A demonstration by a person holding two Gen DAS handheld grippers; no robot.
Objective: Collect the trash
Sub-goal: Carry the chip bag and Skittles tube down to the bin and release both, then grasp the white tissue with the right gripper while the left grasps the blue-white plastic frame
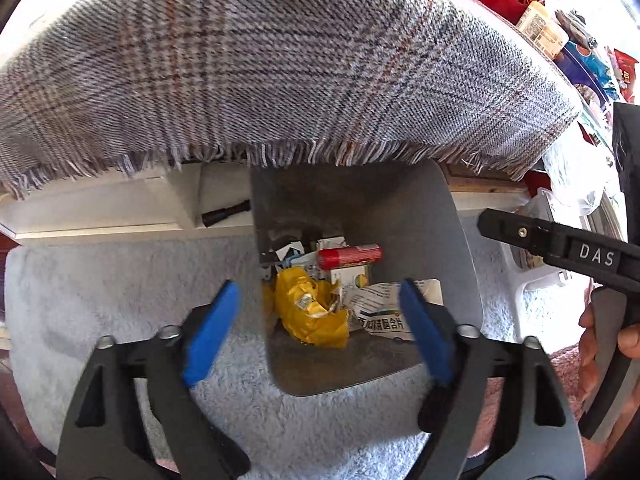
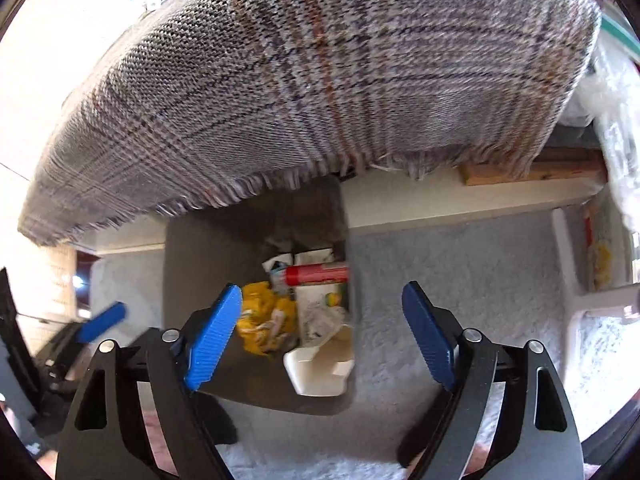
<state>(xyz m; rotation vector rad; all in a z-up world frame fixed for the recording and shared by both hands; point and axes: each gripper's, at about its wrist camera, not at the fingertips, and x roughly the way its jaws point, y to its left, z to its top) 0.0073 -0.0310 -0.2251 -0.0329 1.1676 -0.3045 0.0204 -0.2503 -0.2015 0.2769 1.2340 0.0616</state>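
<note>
A grey trash bin stands on the pale rug below the table edge, and it also shows in the right wrist view. Inside lie a yellow crumpled wrapper, a red tube, printed papers and small cartons. In the right wrist view the wrapper, the red tube and a white plastic tray lie in it. My left gripper is open and empty above the bin. My right gripper is open and empty over the bin's right edge.
A grey plaid cloth with a fringe hangs over the table edge above the bin. Red boxes and packets crowd the table at the right. A fluffy pale rug covers the floor. A black tool lies on a white shelf.
</note>
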